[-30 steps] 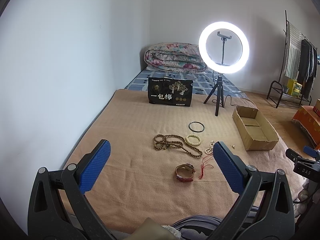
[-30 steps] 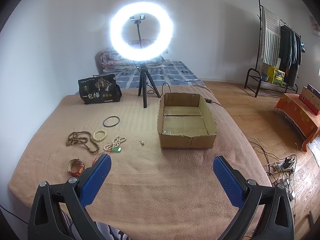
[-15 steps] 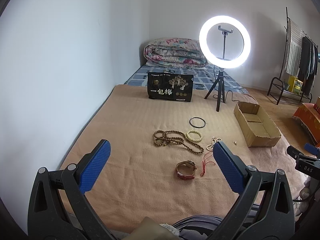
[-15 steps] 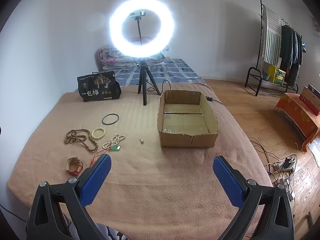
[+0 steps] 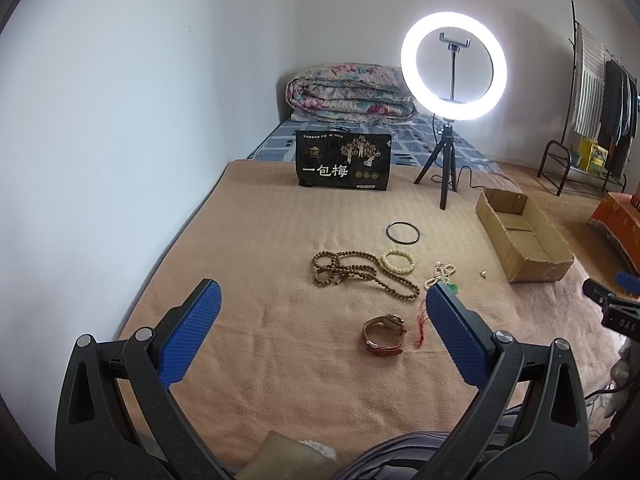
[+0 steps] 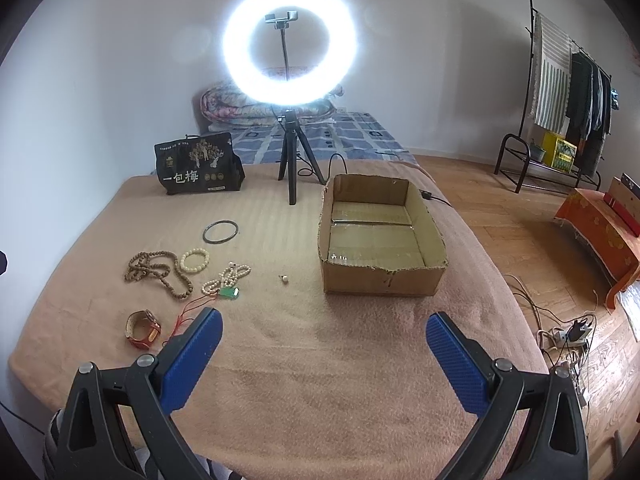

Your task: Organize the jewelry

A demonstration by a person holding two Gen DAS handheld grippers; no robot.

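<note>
All the jewelry lies loose on the tan blanket (image 5: 260,240) covering the bed, none of it yet in the cardboard box (image 6: 380,240), which looks empty. The left hand-held gripper (image 5: 322,328) hangs above the near edge with its 2 blue fingers spread wide and nothing between them; the right hand-held gripper (image 6: 324,352) is likewise spread and empty. Just ahead of the left one, slightly toward its right finger, sits the red-strapped wristwatch (image 5: 383,336), its strap curled into a standing loop beside a thin red cord (image 5: 420,322). Farther ahead lie the long brown bead strand (image 5: 356,270), whose long axis runs diagonally away to the left, a cream bead bracelet (image 5: 397,261), a white bead string with a green pendant (image 6: 228,280), a black bangle (image 5: 403,233) and a tiny lone bead (image 6: 285,279). The left hand is clearly nearer the cluster; the box lies straight ahead of the right hand, so a left-hand pick and a carry rightward seems likely.
</note>
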